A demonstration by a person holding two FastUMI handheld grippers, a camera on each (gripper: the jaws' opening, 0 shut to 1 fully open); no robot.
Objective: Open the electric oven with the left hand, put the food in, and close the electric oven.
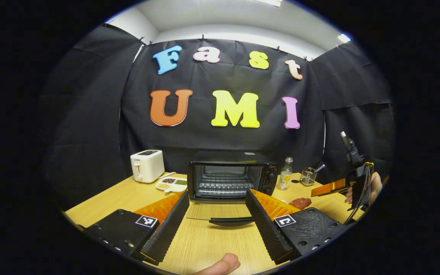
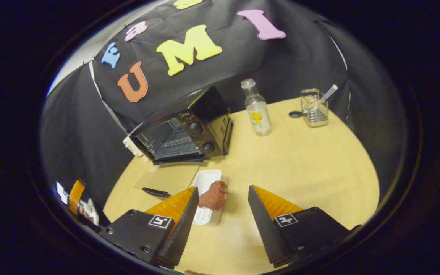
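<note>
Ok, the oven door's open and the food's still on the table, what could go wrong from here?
1. The right hand-held gripper is open and offset from the meat; a skewed grasp may tip its white tray.
2. The lowered oven door lies beside the tray, so a swing could hit it.
3. The bottle near the oven could topple.

- The electric oven (image 1: 229, 177) is black, with a clear glass door (image 2: 164, 177) and a black handle (image 1: 230, 220); its wire rack (image 1: 222, 186) looks silver-grey.
- The table (image 2: 300, 160) is pale yellowish wood with a fine straight grain.
- The food (image 2: 213, 195) is dark reddish-brown, and lies on a white tray (image 2: 204, 183).
- The toaster (image 1: 147, 165) is white with a black top slot.
- The divided dish (image 1: 171, 184) is white, and holds dark brown, pale tan and green fillings.
- The bottle (image 2: 256, 109) is clear, with a white label bearing a yellow mark.
- The wire basket (image 2: 314, 107) is silver metal.
- A small round disc (image 2: 295, 114) beside the basket is black.
</note>
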